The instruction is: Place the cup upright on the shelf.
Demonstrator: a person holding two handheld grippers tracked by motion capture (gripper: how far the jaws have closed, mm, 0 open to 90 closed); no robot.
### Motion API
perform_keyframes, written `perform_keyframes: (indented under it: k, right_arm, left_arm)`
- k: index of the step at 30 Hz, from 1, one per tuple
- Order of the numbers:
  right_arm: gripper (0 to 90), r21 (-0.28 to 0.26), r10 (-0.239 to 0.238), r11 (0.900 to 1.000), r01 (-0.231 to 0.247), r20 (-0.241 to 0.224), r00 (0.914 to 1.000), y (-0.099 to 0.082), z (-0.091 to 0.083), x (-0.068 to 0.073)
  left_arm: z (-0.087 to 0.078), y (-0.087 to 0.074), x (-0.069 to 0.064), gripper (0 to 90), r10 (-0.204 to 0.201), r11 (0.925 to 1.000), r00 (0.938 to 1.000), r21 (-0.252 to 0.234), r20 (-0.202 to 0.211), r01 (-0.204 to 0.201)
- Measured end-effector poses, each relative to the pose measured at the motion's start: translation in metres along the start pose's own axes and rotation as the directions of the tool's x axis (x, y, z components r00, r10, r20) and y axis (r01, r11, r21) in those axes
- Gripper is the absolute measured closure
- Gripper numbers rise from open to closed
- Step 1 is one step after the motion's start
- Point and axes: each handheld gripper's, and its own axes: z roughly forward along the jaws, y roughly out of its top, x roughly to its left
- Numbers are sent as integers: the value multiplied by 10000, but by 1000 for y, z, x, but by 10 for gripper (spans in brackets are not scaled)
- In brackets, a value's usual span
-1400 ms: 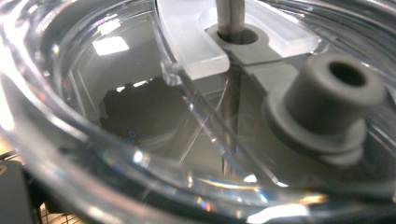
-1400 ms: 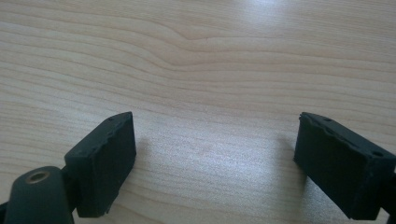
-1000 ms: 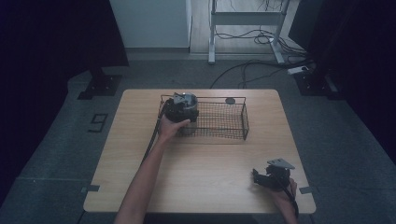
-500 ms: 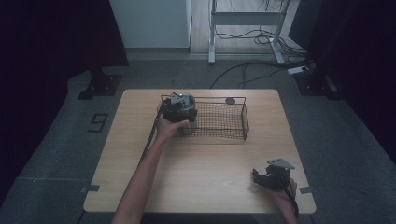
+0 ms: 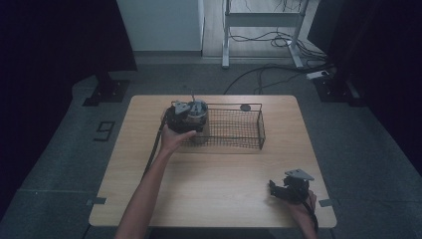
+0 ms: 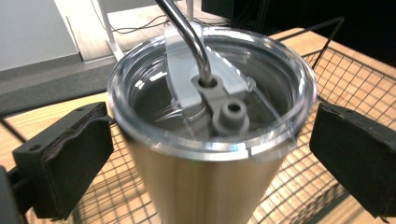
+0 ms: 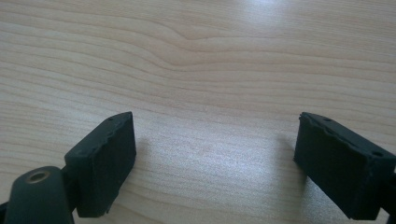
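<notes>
Left gripper [image 5: 186,115] jaws just opened wide, right gripper [image 5: 288,186] jaws apart

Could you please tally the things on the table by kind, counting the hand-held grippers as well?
Hand-held grippers: 2, left and right
Wire baskets: 1
Steel tumblers with clear lid and metal straw: 1
Small dark round things beyond the basket, too small to identify: 1
Total: 5

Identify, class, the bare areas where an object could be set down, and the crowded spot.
Free: the tabletop between the wire basket and right claw; the basket's right half. Crowded: the basket's left end, with the tumbler between the open left claw.
</notes>
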Motion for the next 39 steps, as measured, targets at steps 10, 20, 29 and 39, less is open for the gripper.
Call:
perform_keyframes:
  k: [10, 20, 29, 39]
  right_arm:
    - [122, 13, -8, 10000, 8, 14, 10000, 0, 0, 0]
    - [122, 5, 25, 10000, -25, 16, 10000, 0, 0, 0]
    - [123, 9, 13, 10000, -13, 9, 10000, 0, 0, 0]
    - [123, 7, 11, 10000, -11, 7, 10000, 0, 0, 0]
  left_arm:
    - [-27, -14, 0, 0, -100, 9998, 9997, -186, 225, 104]
    - [-55, -35, -7, 37, 125, 9997, 9989, -238, 460, -115]
    - [-73, -58, -6, 60, -40, 9998, 9985, -201, 539, 50]
    - [-96, -95, -9, 65, -112, 9997, 9988, 241, 471, 100]
